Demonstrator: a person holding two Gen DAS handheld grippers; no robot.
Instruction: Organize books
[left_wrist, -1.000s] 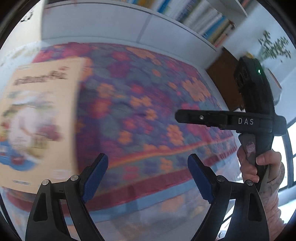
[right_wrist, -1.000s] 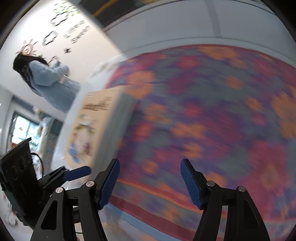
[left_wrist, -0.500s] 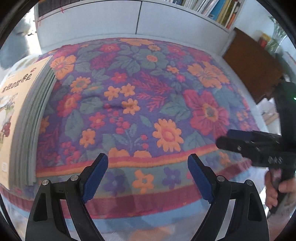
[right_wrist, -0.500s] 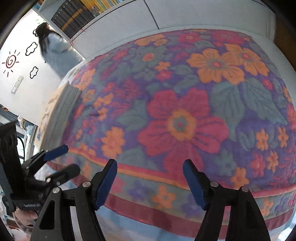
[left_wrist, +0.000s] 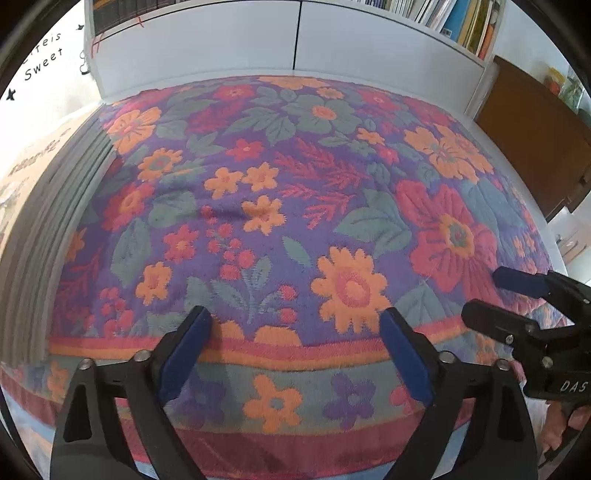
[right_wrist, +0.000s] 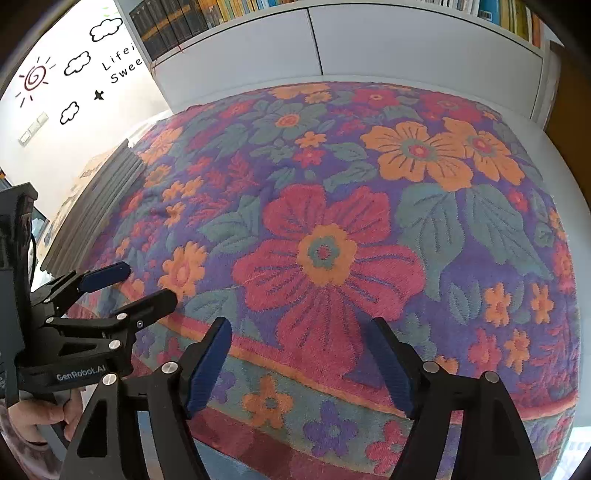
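Note:
A stack of books (left_wrist: 44, 236) with grey page edges and a cream illustrated cover on top lies at the left edge of the floral cloth (left_wrist: 280, 192); the right wrist view shows the stack (right_wrist: 92, 206) at far left too. My left gripper (left_wrist: 295, 332) hovers over the cloth's front border, its jaws opening with nothing between them. My right gripper (right_wrist: 301, 347) is beside it over the big red flower, jaws also opening and empty. Each gripper appears in the other's view: the right gripper (left_wrist: 484, 293) and the left gripper (right_wrist: 147, 284).
A white cabinet (left_wrist: 295, 40) with rows of shelved books (right_wrist: 177, 18) on top stands behind the cloth-covered surface. A brown wooden cabinet (left_wrist: 535, 140) is at the back right. A wall with cloud and sun decals (right_wrist: 74, 70) is at the left. A hand (right_wrist: 40, 413) holds the left gripper.
Both views have swung right and tilted down over the cloth, so the book stack slid to the left edge. Both grippers' jaws stand wider. The person in blue has left the right wrist view.

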